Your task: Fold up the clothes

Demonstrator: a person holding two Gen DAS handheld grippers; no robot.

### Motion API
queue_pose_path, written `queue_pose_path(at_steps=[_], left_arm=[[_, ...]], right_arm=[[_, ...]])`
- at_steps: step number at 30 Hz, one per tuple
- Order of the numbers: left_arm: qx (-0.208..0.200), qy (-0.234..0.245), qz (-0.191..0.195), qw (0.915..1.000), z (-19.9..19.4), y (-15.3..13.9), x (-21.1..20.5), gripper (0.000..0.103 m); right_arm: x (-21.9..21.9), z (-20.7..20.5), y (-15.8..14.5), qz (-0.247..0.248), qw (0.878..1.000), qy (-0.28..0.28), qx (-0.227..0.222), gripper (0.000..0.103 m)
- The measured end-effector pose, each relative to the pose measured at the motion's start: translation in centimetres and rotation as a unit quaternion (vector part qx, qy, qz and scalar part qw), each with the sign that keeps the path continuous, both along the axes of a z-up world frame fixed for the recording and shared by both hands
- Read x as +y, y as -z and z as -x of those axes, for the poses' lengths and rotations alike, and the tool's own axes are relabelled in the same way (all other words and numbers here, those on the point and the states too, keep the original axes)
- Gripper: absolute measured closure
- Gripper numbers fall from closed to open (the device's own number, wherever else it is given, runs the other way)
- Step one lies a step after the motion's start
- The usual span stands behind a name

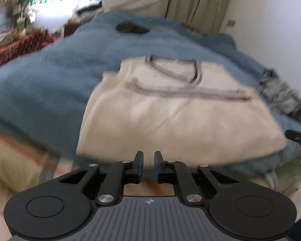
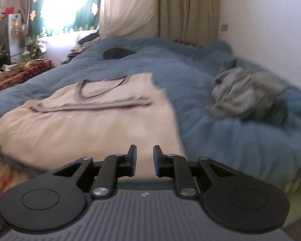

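Note:
A cream sweater vest (image 1: 170,116) with a striped V-neck lies flat on a blue blanket (image 1: 50,70), neck at the far end. My left gripper (image 1: 148,154) sits at the vest's near hem, left of middle. Its blue pads stand a narrow gap apart, with the hem edge between the tips. In the right wrist view, my right gripper (image 2: 144,148) is at the near right corner of the vest (image 2: 90,124). Its pads are close together and cream cloth fills the gap. The picture is blurred.
A crumpled grey pile of clothes (image 2: 246,92) lies on the blanket (image 2: 220,140) to the right, near the white wall. A dark object (image 2: 116,53) rests at the far end of the bed. A cluttered red-covered table (image 2: 24,74) stands to the left, and curtains hang behind.

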State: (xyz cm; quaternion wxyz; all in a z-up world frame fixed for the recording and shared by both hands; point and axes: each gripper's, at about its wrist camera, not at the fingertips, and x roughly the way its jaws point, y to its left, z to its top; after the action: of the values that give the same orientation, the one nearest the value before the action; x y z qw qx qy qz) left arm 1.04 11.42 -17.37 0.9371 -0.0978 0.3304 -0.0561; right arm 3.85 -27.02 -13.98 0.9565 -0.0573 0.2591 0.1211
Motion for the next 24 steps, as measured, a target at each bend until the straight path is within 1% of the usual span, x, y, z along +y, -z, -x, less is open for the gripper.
queue_pose_path(at_steps=[3,5,7,9,10,12,15,18,20,24], left_arm=[[-0.042,-0.009,-0.007,0.9991,-2.0,-1.5,0.0,0.09],[-0.053,-0.011,-0.01,0.9985,-3.7,-1.8,0.1,0.09],[-0.053,-0.009,-0.013,0.9985,-5.3,-1.2,0.3,0.09],[-0.033,-0.01,-0.025,0.9991,-6.6,0.0,0.4,0.09],[-0.017,-0.01,-0.031,0.9993,-7.0,0.8,0.4,0.089],[-0.011,-0.006,-0.04,0.9991,-6.6,1.9,0.7,0.089],[-0.026,0.004,-0.064,0.9976,-5.3,2.4,0.5,0.089],[-0.03,0.012,-0.09,0.9955,-4.6,2.4,0.1,0.089],[-0.027,0.013,-0.09,0.9955,-4.5,2.6,0.3,0.089],[-0.018,0.007,-0.065,0.9977,-4.1,2.8,1.3,0.089]], right_arm=[[0.1,-2.6,-0.1,0.003,1.0,0.007,-0.012,0.083],[0.6,-4.2,0.2,0.013,1.0,0.005,-0.02,0.083],[1.3,-5.5,1.3,0.029,1.0,0.005,-0.009,0.083],[1.1,-6.2,3.0,0.035,0.999,0.01,0.017,0.084],[0.9,-6.0,3.7,0.039,0.999,0.01,0.022,0.084],[0.3,-5.4,5.0,0.046,0.998,0.011,0.031,0.087],[-0.5,-3.9,5.6,0.049,0.998,0.007,0.032,0.087],[-1.0,-3.0,5.6,0.048,0.998,0.008,0.039,0.087],[-1.3,-2.6,5.8,0.045,0.998,0.011,0.043,0.087],[-2.1,-1.8,6.1,0.036,0.998,0.021,0.053,0.087]])
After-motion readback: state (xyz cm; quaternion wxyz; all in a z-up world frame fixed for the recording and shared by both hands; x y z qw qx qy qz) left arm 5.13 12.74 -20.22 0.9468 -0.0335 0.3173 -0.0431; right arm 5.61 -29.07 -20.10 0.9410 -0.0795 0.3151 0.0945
